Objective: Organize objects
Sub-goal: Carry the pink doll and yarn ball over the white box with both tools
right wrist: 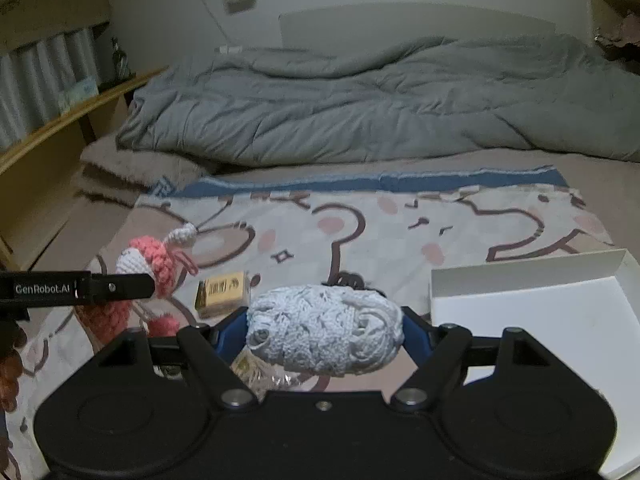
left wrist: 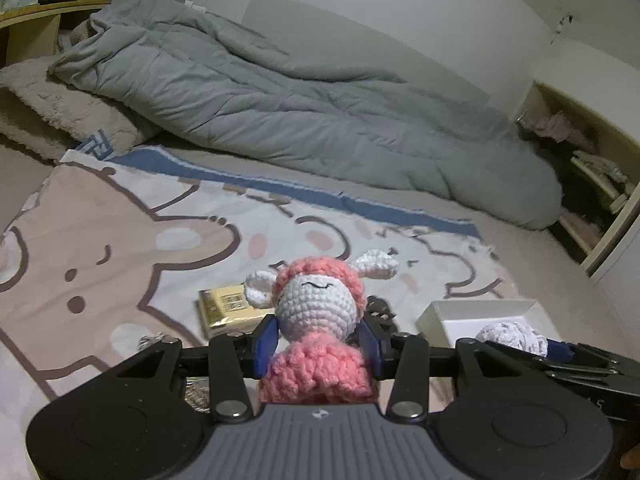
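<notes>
- Sheep (left wrist: 316, 308), a crocheted pink-and-white toy, sits clamped between the blue pads of the left gripper (left wrist: 318, 340), head up and face toward the camera, body hanging down toward the gripper's base.
- Left gripper is clenched on the sheep at its neck; the jaws stand narrow, and both pads press on the yarn.
- It tilts downward over the blanket (left wrist: 120, 220), with the toy lifted clear of the cloth.
- Seen from the right wrist, the left gripper's finger (right wrist: 116, 286) reaches in level from the left edge, the sheep (right wrist: 152, 264) beside it and above the blanket (right wrist: 400, 232).
- Yarn ball (right wrist: 324, 332), pale blue-white and oval, lies crosswise between the blue pads of the right gripper (right wrist: 324, 334).
- Right gripper is grasping the ball with the jaws fairly wide, a pad against each end.
- It also points downward, holding the ball off the bed.
- From the left wrist, the ball (left wrist: 512, 338) shows at the right edge, in the right gripper's fingers (left wrist: 560, 352).
- White box (right wrist: 532, 308), open, lies on the bed just right of the right gripper; its inside looks bare where visible.
- Yellow packet (right wrist: 220, 294) lies flat on the blanket between the two grippers, farther off.
- Grey duvet (right wrist: 360, 100) is bunched along the far side of the bed.
- A crinkly wrapper (right wrist: 256, 372) lies under the right gripper; I cannot tell what it holds.
</notes>
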Demonstrator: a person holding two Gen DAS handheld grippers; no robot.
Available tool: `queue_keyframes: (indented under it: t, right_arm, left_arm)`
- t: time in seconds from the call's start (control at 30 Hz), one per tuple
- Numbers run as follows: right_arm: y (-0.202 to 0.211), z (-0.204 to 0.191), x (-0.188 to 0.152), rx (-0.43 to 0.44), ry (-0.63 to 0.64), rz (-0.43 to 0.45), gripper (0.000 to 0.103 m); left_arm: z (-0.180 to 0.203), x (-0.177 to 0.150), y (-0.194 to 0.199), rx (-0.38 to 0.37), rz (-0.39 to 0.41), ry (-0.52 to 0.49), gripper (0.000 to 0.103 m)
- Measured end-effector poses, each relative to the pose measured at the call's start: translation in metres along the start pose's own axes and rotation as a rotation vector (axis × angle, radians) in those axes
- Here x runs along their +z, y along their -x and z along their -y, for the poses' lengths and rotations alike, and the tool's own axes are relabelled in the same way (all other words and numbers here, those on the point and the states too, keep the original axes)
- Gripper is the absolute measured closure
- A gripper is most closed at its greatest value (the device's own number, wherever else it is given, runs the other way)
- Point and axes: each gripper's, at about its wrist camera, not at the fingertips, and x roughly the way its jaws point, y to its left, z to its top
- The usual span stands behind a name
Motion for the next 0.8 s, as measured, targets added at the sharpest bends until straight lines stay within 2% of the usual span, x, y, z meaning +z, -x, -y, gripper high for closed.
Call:
queue_keyframes:
  t: [0.27,0.8]
  right_arm:
    - [0.019,0.026,0.010,-0.032,-0.068,0.074,0.024]
    - [0.025,0.098,0.004,-0.147,-0.150,0.085,0.024]
  left_arm:
    - [0.025,0.007,-0.007,-0.101,0.048,0.015,0.057]
    - [0.089,0.007,-0.048,-0.241,0.043,-0.019,0.057]
